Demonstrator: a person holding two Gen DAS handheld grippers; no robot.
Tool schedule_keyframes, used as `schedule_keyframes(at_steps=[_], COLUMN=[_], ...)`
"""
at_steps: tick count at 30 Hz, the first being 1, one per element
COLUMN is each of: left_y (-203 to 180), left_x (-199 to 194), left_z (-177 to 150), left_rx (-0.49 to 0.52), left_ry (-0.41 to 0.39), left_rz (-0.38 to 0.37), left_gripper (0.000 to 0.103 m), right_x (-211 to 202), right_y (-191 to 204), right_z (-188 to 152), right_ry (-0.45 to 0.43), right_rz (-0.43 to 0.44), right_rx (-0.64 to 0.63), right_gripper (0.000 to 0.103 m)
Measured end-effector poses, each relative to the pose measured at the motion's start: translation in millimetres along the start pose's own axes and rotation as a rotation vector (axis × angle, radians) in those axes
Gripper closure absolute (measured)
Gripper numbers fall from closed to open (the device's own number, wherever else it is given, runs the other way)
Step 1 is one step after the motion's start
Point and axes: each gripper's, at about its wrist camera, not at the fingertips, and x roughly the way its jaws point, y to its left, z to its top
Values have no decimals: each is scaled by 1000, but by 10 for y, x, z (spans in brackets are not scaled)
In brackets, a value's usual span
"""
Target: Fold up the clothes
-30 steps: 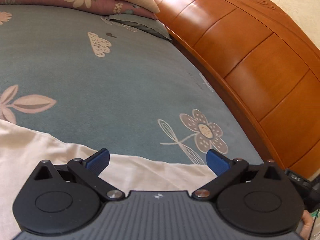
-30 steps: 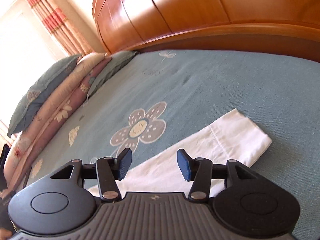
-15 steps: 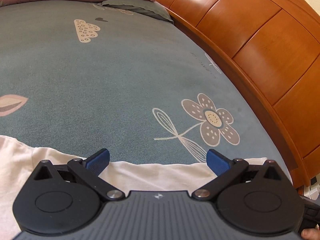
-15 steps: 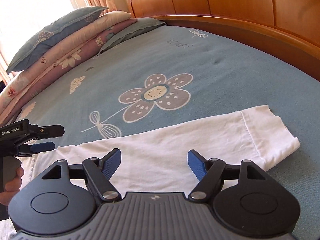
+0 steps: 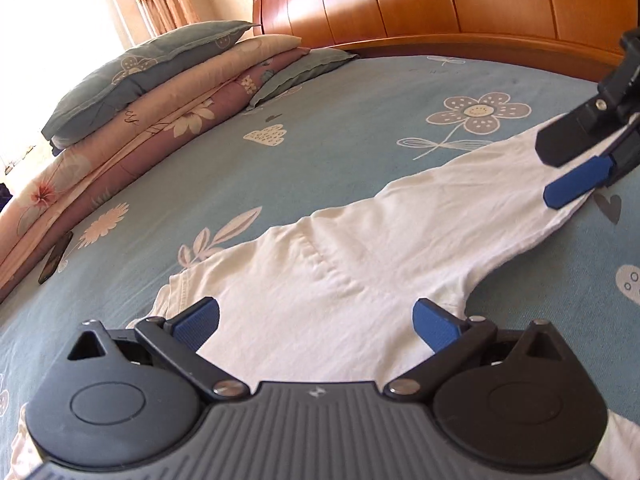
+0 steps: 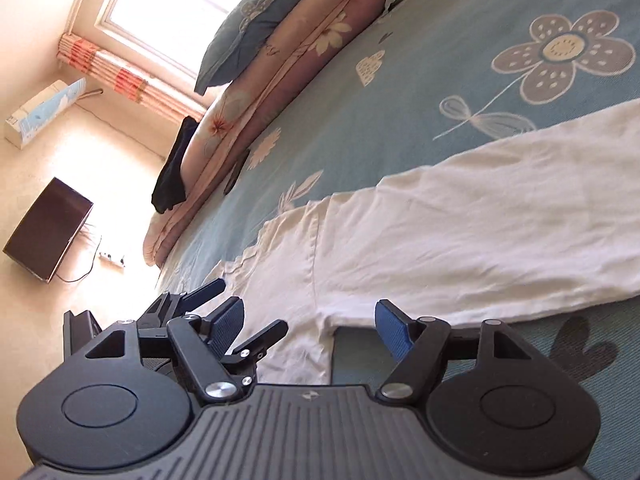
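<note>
Two pairs of tongs are seen spread wide, nothing pinched in either. A white long-sleeved shirt (image 5: 340,272) lies flat on the teal floral bedsheet (image 5: 340,152), its sleeve's long axis running away from the left tongs (image 5: 316,320) toward the right tongs (image 5: 576,184) (poised at the cuff, so judged nearer to it). Both are tilted downward; the right tongs (image 6: 310,326) sit above the armpit corner.
</note>
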Motion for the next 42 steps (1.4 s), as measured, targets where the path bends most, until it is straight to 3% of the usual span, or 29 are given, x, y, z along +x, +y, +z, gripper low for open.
schedule_keyframes(at_steps=[3, 8, 13, 20, 25, 30, 36, 40, 42], left_y=[54, 8, -34, 30, 39, 74, 149, 98, 50], left_x=[73, 149, 245, 282, 248, 340, 259, 293, 350], left_z=[-6, -41, -87, -118, -103, -118, -107, -42, 0], left_rx=[-73, -98, -95, -148, -157, -191, -217, -185, -174], left_ry=[29, 60, 90, 100, 72, 100, 68, 47, 50], left_rz=[-43, -97, -104, -135, -136, -156, -148, -138, -135], left_gripper=[1, 1, 1, 1, 1, 0, 1, 1, 1], right_x=[162, 185, 317, 641, 556, 621, 597, 520, 401], right_y=[119, 189, 189, 77, 134, 92, 32, -62, -43], right_z=[-92, -20, 64, 76, 41, 27, 2, 8, 33], right_ry=[46, -30, -59, 40, 53, 82, 134, 139, 97], right_rz=[-6, -1, 21, -38, -28, -24, -29, 6, 6], right_rx=[-44, -33, -13, 23, -28, 6, 29, 79, 62], right_gripper=[26, 26, 26, 26, 25, 22, 22, 22, 22])
